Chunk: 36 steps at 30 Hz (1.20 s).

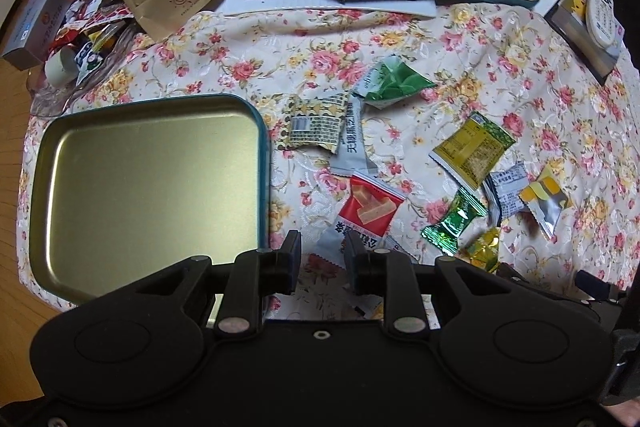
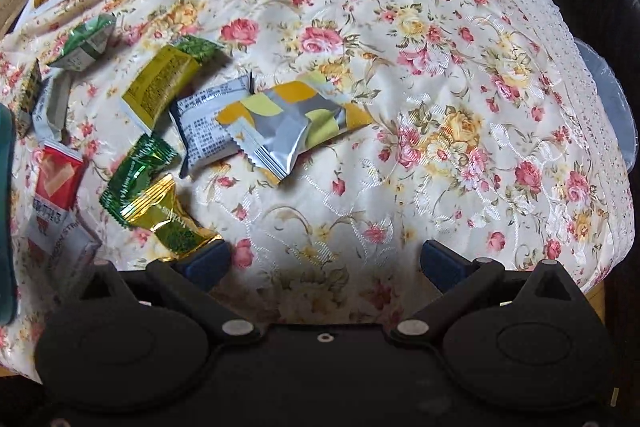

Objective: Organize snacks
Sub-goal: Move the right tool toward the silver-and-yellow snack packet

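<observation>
I'm gathering loose snack packets off the floral-clothed worktop [image 2: 420, 75]. My left tongs [image 1: 322, 259], nearly clenched, hold nothing beside the empty gold tin tray [image 1: 148, 187]; right tongs [image 2: 324, 263] gape released. Next, I'd reach for the silver-and-yellow foil packet [image 2: 288, 129].

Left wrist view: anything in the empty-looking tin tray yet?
No, the tin tray shows only its bare gold floor, while the snack packets, such as the red packet, lie beside it on the floral cloth.

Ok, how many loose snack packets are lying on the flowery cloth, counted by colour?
Green packets: 2
Yellow or gold packets: 4
Grey or white packets: 2
Red packet: 1
Total: 9
</observation>
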Tool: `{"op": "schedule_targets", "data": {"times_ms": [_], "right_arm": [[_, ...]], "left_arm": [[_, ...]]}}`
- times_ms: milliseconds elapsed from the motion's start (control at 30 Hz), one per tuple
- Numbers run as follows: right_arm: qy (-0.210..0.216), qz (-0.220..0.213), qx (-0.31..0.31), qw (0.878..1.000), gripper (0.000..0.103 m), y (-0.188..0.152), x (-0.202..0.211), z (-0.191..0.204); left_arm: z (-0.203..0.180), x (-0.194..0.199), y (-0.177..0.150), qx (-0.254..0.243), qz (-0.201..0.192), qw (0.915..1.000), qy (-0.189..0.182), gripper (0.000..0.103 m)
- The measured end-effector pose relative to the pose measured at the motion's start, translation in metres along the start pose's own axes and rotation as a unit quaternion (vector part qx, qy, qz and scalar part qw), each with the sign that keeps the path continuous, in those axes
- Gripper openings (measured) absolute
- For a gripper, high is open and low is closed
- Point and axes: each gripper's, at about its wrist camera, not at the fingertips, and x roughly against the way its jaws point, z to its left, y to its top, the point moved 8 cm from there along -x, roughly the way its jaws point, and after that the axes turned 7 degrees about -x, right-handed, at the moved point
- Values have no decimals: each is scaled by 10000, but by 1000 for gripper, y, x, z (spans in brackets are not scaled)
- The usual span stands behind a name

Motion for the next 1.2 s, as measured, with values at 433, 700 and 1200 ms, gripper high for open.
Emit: {"op": "schedule_targets", "data": {"times_ms": [433,700,1200], "right_arm": [[212,-105,-585,9980,103,27,-1,-14],[374,122,-827,9958,103,55,-25,-18],[155,20,-512,9986,103,47,-31,-16]], "left_arm": [[8,2,10,344,50,9992,-183,33],[1,3,10,245,50,9994,-250,33],[-9,1,8,119,118,9995,-270,33]]}}
